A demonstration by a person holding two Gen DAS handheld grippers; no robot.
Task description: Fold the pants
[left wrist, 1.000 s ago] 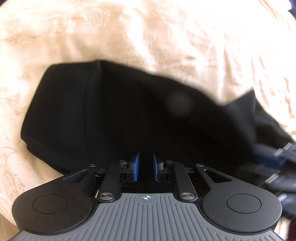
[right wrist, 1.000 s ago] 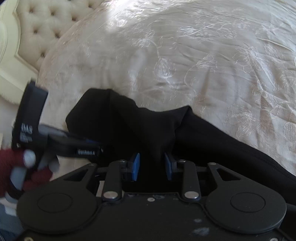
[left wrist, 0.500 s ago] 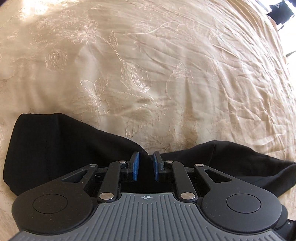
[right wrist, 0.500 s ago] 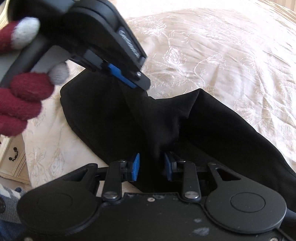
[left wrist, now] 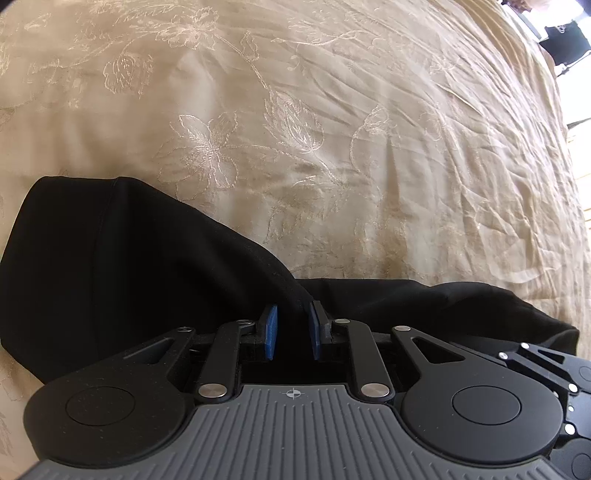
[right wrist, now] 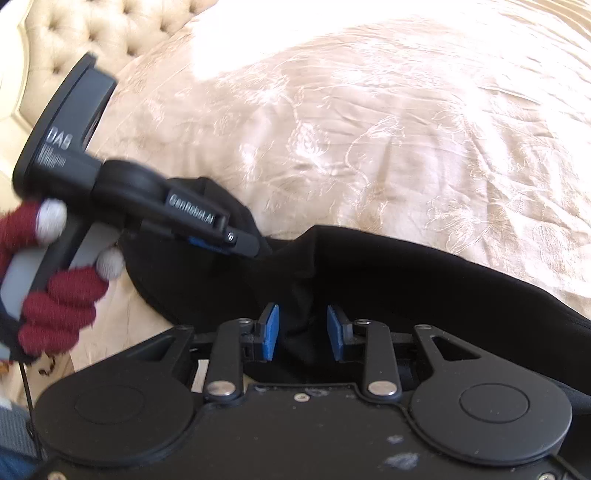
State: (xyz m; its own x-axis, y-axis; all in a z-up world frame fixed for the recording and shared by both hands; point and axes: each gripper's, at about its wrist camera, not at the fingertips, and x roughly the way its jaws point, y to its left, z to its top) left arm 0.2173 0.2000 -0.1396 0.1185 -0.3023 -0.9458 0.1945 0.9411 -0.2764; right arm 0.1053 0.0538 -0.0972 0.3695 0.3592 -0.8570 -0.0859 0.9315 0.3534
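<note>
left wrist view: the left gripper (left wrist: pixel 291 334) fills the bottom of the frame, its blue pads (left wrist: pixel 271 332) drawn close with a ridge of black cloth pinched between them. the black pants (left wrist: pixel 129 266) spread from the lower left across to the lower right, lying on a cream bedspread (left wrist: pixel 332 129) stitched with flowers. part of the other tool shows at the lower right edge. the pinch looks meant to carry a fold over.

right wrist view: the right gripper (right wrist: pixel 303 336) sits low in the centre, its pads (right wrist: pixel 271 336) set a little wider, with cloth bunched between them; it seems to grip the cloth. the pants (right wrist: pixel 388 280) run from centre left to the right edge. at the left, a hand in a red glove (right wrist: pixel 48 284) holds the left gripper (right wrist: pixel 243 245), blurred, its tip on the cloth. a tufted headboard (right wrist: pixel 92 33) shows in the upper left.
</note>
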